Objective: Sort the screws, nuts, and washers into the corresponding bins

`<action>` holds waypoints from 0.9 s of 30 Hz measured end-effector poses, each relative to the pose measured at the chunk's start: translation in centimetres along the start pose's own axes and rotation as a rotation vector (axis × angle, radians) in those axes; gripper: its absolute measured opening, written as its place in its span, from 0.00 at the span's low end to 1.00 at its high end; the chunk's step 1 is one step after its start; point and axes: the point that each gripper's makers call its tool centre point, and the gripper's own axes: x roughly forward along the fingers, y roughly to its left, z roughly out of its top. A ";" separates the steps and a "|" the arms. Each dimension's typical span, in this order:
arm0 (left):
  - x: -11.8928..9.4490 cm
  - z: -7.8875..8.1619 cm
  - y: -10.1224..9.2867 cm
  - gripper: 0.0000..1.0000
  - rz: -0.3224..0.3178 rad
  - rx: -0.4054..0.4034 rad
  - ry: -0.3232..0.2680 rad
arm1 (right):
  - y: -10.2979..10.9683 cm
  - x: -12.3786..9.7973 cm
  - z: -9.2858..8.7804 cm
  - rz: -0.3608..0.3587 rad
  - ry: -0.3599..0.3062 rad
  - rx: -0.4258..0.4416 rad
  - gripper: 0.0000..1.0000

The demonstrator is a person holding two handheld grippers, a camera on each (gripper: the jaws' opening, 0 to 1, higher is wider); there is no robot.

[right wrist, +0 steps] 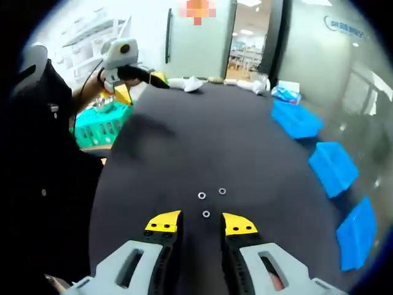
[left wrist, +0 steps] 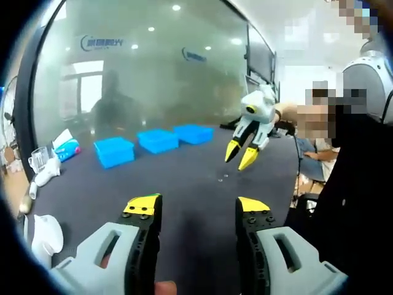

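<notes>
On the dark desk, three small silver ring-shaped washers are lying unsorted just ahead of the right gripper, whose fingers are released and empty like the left gripper's, leaving the three blue plastic bins apparently unfilled.

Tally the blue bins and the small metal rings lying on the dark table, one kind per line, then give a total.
Blue bins: 3
Small metal rings, apparently washers: 3
Total: 6
</notes>
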 end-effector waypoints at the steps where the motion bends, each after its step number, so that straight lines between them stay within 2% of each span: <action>1: 0.0 0.0 0.0 0.46 -0.001 0.000 -0.001 | 0.0 0.2 -0.1 0.006 0.010 -0.001 0.20; 8: 0.1 -0.3 -0.3 0.46 -0.012 -0.005 0.002 | -0.1 1.7 -0.8 0.034 0.074 -0.011 0.17; 22: -0.2 -0.4 -0.1 0.46 -0.004 -0.014 -0.005 | -0.8 2.3 -1.4 0.027 0.095 0.032 0.10; 25: -0.2 -0.4 -0.2 0.46 -0.004 -0.014 -0.004 | -0.8 2.4 -1.4 0.022 0.098 0.040 0.03; 27: -0.2 -0.4 -0.2 0.46 -0.003 -0.014 -0.003 | -0.7 2.4 -1.4 0.017 0.100 0.036 0.03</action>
